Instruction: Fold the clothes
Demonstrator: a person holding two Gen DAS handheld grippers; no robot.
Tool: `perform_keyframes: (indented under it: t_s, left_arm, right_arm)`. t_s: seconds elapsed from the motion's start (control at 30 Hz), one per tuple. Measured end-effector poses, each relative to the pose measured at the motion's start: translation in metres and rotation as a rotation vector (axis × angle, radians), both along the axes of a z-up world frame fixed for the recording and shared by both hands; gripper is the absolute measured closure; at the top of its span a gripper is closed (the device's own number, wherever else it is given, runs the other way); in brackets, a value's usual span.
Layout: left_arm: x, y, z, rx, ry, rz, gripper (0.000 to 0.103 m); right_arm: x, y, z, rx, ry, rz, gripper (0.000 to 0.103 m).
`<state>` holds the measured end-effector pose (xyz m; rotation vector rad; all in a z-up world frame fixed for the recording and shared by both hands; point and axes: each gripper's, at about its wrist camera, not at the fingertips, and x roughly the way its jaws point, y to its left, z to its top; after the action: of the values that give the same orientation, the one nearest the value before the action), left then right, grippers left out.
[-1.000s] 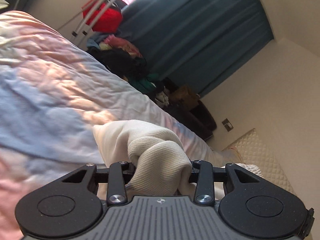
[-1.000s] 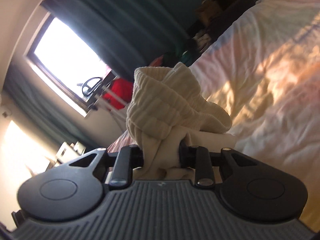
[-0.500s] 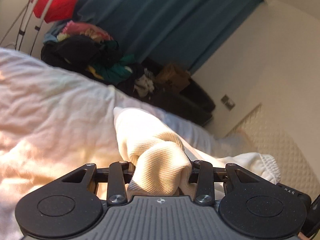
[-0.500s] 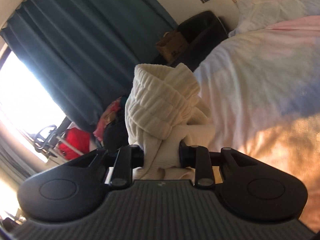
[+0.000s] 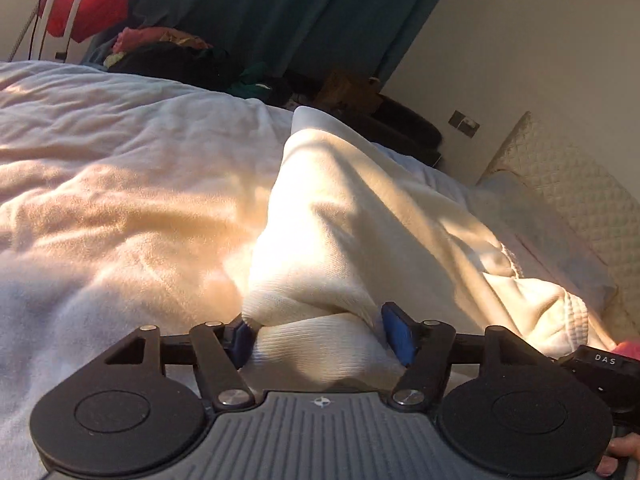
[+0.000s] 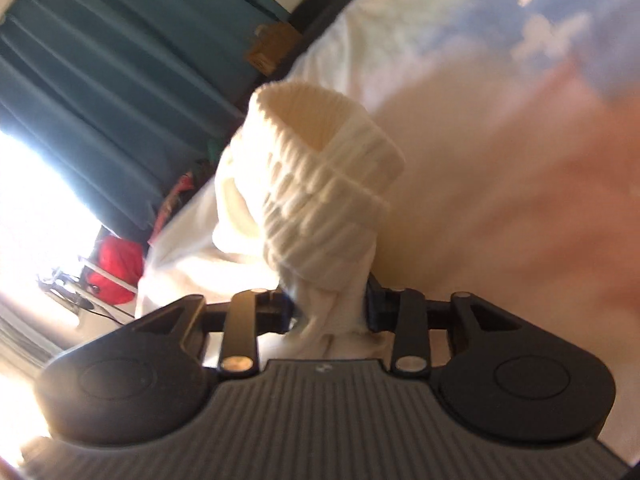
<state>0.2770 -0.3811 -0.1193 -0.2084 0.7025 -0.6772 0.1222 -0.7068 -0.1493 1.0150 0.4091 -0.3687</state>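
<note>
Both claws are opening: left gripper (image 5: 320,334) and right gripper (image 6: 328,306) each straddle the cream garment (image 5: 360,220), which trails straight ahead across the bed (image 5: 100,184).

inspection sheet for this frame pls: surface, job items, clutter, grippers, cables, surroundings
Surface: bed cover, pastel, wrinkled, sunlit patches.
Job's things: cream garment draped on the bed; one ribbed cuff stands above the right gripper.
Clutter: clothes heap and cardboard box beyond the bed; red bag on a stand.
Grippers: left gripper jaws opening, cream fabric between them, pads looking clear of it; right gripper jaws opening, fabric still pinched between the pads.
Cables: thin dark cord beside the stand.
Surroundings: teal curtain, bright window, quilted headboard, wall socket.
</note>
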Motion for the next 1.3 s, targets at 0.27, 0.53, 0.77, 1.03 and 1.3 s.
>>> perform_keyframes:
  t_s: [0.27, 0.53, 0.77, 1.03, 1.3]
  left_arm:
    - [-0.045, 0.013, 0.075, 0.117, -0.010, 0.026, 0.022]
    - [-0.123, 0.042, 0.187, 0.115, -0.174, 0.024, 0.016]
    - [-0.198, 0.073, 0.265, 0.122, -0.314, -0.001, 0.002]
    - [-0.280, 0.097, 0.313, 0.168, -0.430, -0.022, 0.000]
    - [-0.337, 0.120, 0.313, 0.187, -0.516, 0.006, 0.000]
  right_arm:
    - [-0.039, 0.017, 0.060, 0.052, 0.164, -0.029, 0.062]
    - [-0.088, 0.035, 0.146, -0.056, 0.071, 0.039, 0.062]
    - [-0.124, 0.064, 0.211, -0.202, 0.004, 0.117, 0.061]
    - [-0.167, 0.122, 0.272, -0.500, -0.061, 0.173, 0.011]
    - [-0.198, 0.178, 0.286, -0.685, -0.073, 0.167, 0.012]
